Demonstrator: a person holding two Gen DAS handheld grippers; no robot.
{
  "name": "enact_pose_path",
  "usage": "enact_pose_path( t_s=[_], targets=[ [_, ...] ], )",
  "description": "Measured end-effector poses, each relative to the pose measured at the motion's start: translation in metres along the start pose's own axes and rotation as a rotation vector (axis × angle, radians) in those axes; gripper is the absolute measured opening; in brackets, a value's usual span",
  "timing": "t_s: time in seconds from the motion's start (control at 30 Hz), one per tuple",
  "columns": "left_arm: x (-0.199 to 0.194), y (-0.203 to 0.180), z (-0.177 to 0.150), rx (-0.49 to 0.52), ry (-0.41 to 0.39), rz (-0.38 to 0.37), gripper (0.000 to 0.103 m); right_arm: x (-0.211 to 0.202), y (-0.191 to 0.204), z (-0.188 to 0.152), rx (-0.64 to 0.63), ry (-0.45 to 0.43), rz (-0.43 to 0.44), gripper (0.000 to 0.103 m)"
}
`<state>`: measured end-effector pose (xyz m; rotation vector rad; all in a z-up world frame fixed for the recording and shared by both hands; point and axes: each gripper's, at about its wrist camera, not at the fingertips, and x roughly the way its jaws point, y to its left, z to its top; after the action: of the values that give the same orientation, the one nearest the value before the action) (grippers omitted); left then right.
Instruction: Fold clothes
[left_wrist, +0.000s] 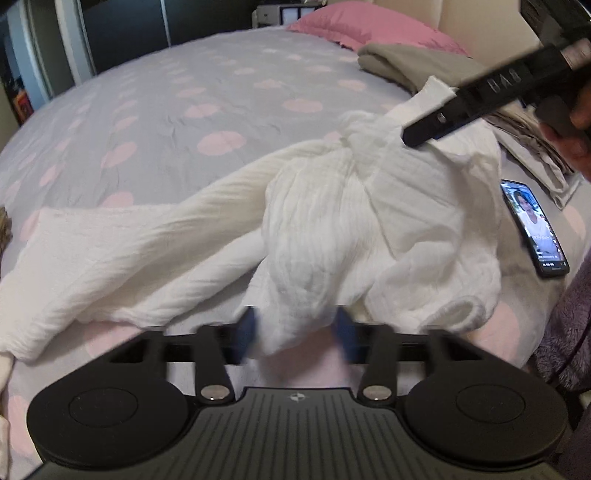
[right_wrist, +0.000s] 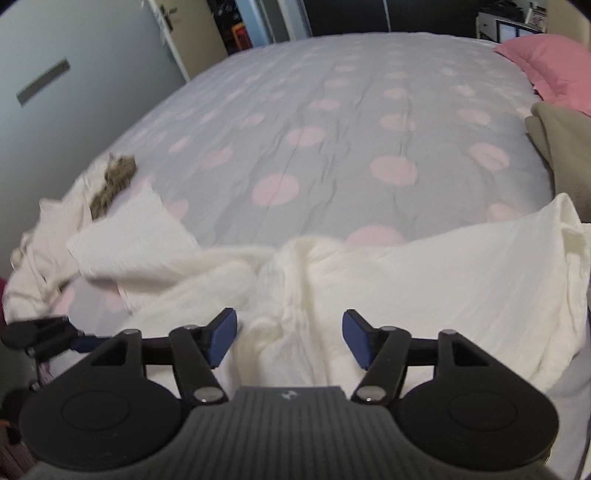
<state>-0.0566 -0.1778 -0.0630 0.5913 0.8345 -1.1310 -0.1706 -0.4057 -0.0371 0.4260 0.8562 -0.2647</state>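
Left fingers (left_wrist: 297, 334) pinch a fold of the white shirt (left_wrist: 332, 221) bunched on the bed (left_wrist: 184, 92), right fingers (right_wrist: 288, 339) released above it: regrasping step, next likely spreading it flat.

Polka-dot bed (right_wrist: 332, 122), pink pillow (left_wrist: 365, 26), door (right_wrist: 92, 66)
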Motion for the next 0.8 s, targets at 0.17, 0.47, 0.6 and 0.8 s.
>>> enact_pose_path(
  t_s=[0.17, 0.47, 0.6, 0.8],
  targets=[
    [-0.004, 0.008, 0.002, -0.054, -0.008, -0.005, 0.013, 0.007, -0.002, -0.003, 0.024, 0.047, 0.036, 0.022],
    [-0.023, 0.040, 0.008, -0.208, -0.055, 0.052, 0.053, -0.009, -0.006, 0.004, -0.001, -0.013, -0.017, 0.047],
    [-0.023, 0.076, 0.008, -0.429, -0.055, 0.053, 0.061, -0.015, -0.017, 0.012, 0.040, -0.042, -0.047, 0.061],
    [-0.018, 0.124, 0.011, -0.671, -0.040, 0.156, 0.062, -0.012, -0.039, 0.023, 0.120, -0.045, -0.130, 0.071]
  ],
)
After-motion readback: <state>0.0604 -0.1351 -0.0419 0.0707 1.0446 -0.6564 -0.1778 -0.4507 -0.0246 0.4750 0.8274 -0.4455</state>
